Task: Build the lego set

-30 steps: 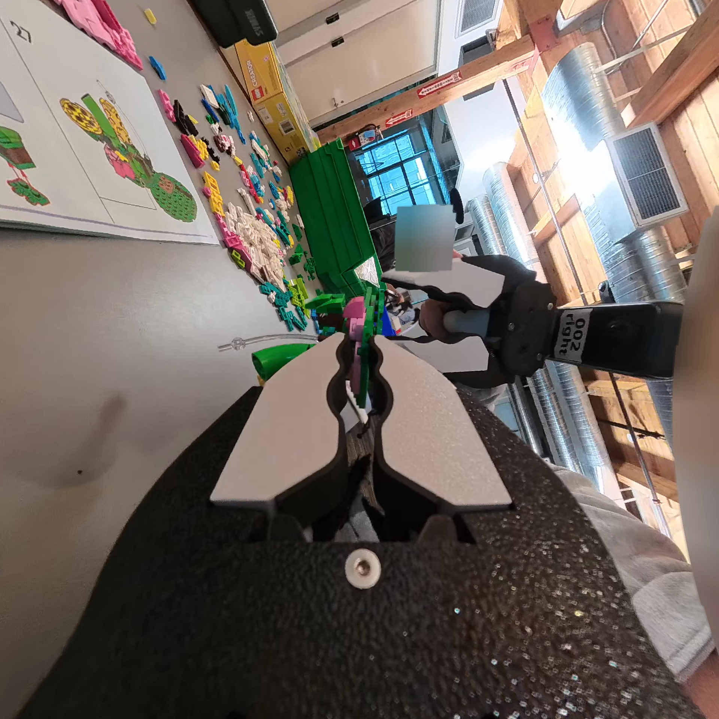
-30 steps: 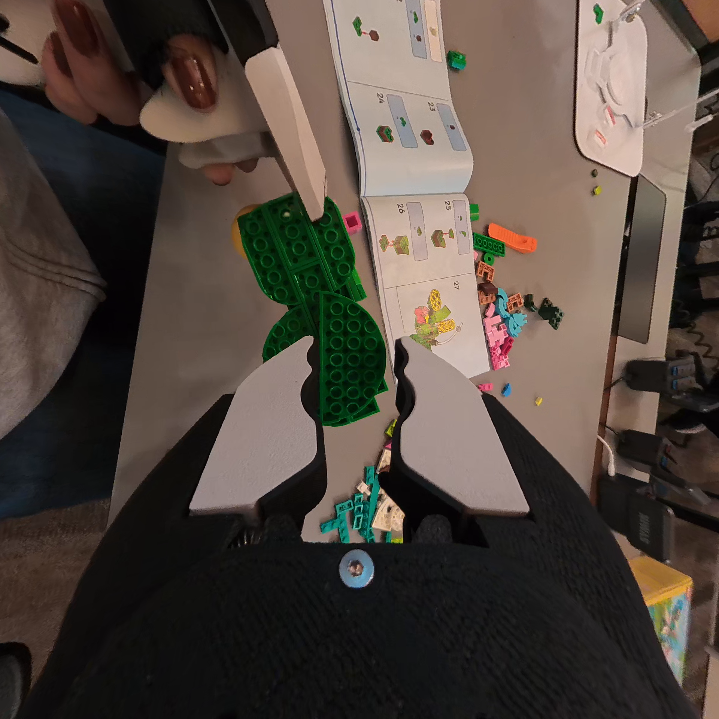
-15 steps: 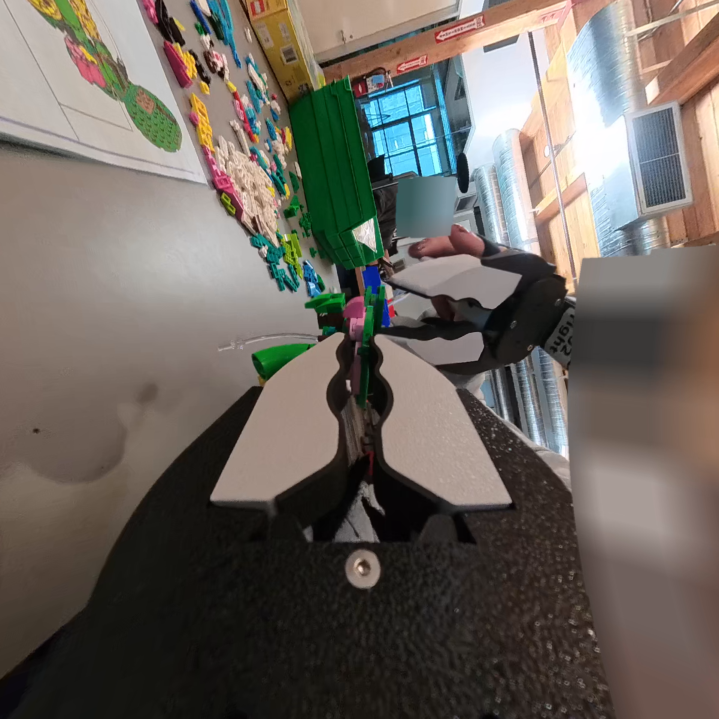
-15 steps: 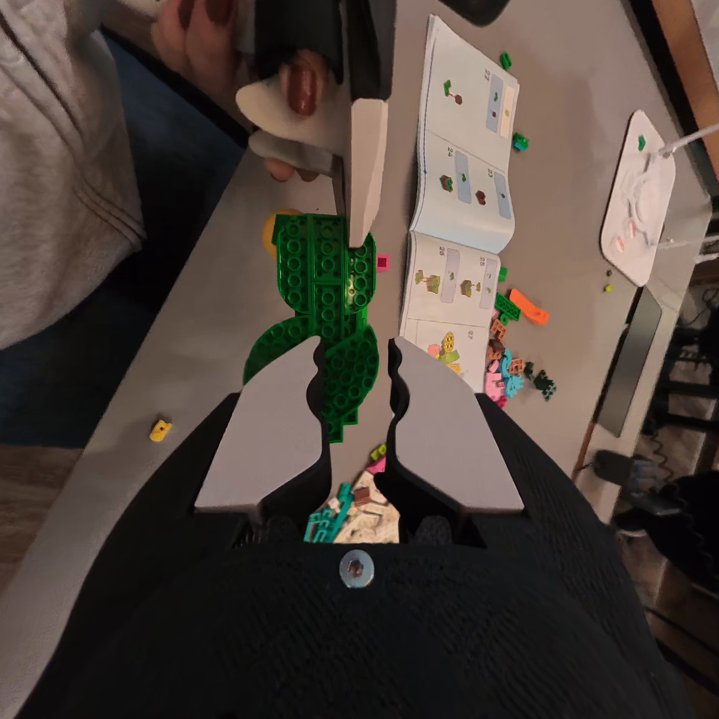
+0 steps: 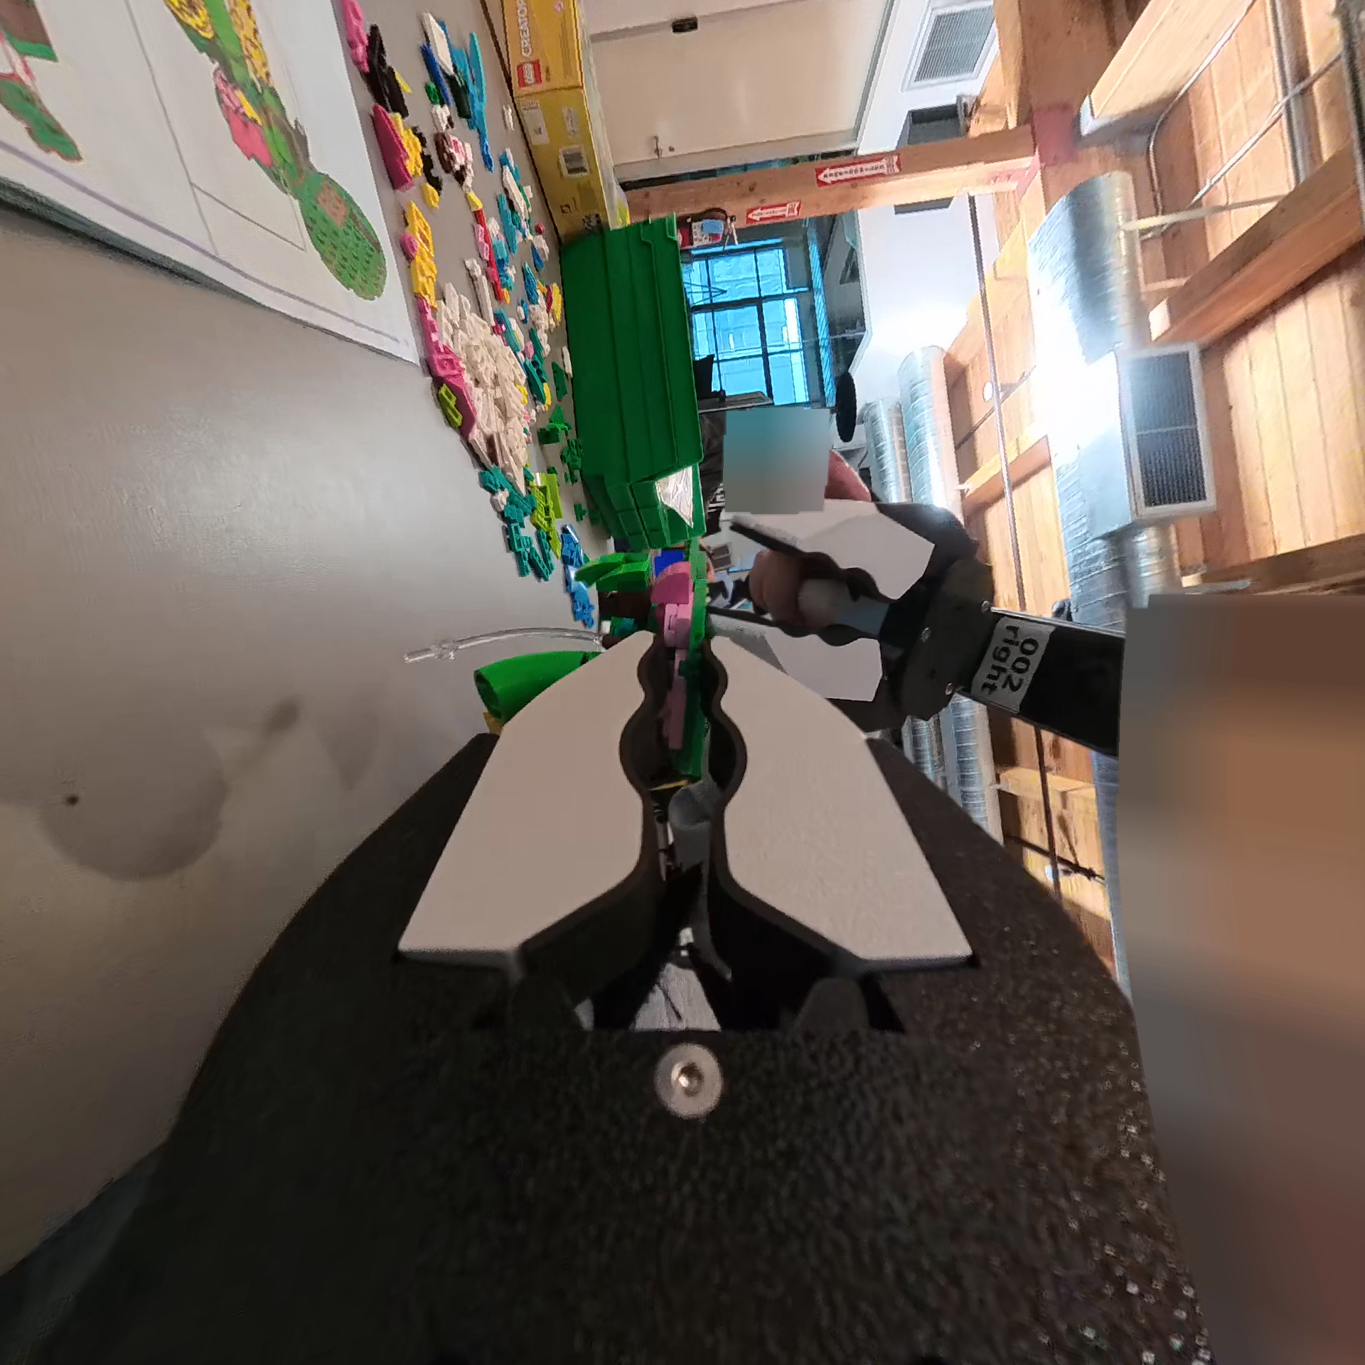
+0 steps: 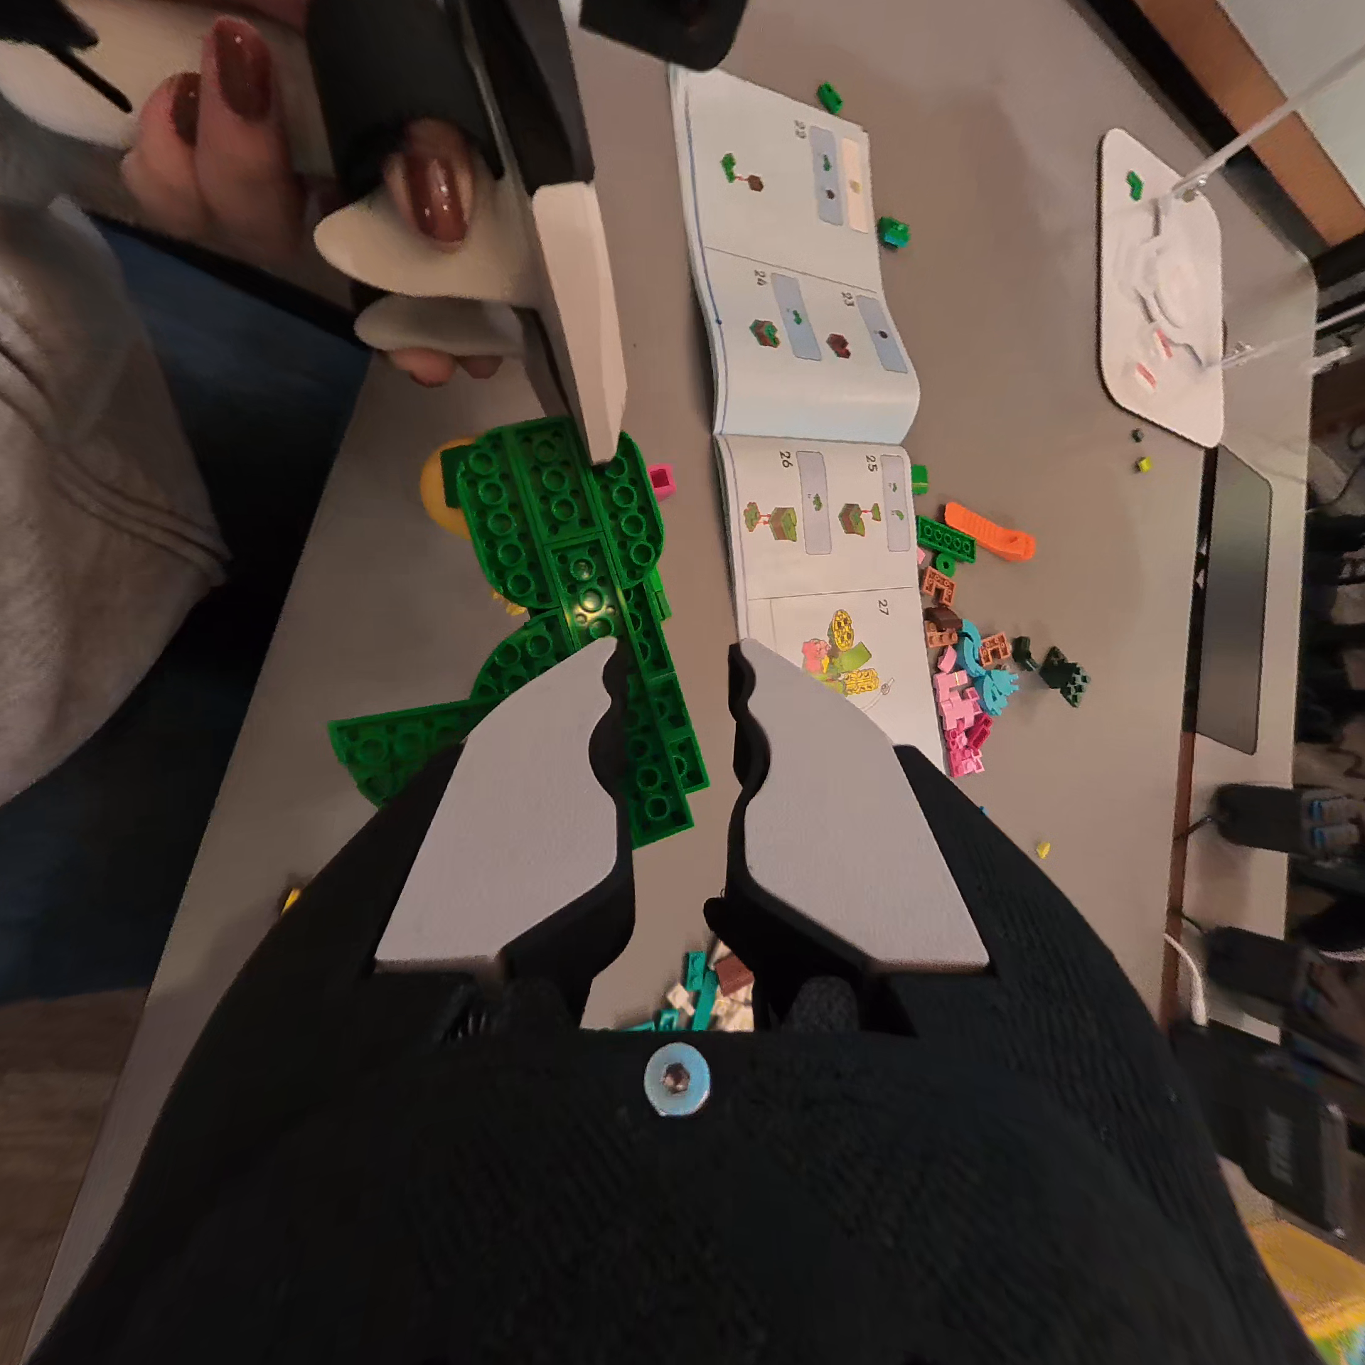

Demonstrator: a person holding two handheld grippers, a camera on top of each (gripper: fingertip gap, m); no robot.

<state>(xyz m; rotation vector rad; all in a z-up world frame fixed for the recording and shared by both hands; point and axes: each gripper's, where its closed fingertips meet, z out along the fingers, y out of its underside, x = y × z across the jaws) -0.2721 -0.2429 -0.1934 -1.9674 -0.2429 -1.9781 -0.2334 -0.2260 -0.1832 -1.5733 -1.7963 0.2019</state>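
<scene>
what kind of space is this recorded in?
Likely a workshop or loft-style office, used here as a brick-building bench: exposed timber beams and metal ducts overhead, and a grey table with loose toy bricks and an open instruction booklet.

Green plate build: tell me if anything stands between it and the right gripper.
Nothing visible does. The open right gripper sits right at the green plate build, at its near end; the left gripper clamps its far edge.

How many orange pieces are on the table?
1. The orange piece lies on the grey table, right of the open booklet, touching a green brick. More could be hidden under the loose piles.
</scene>
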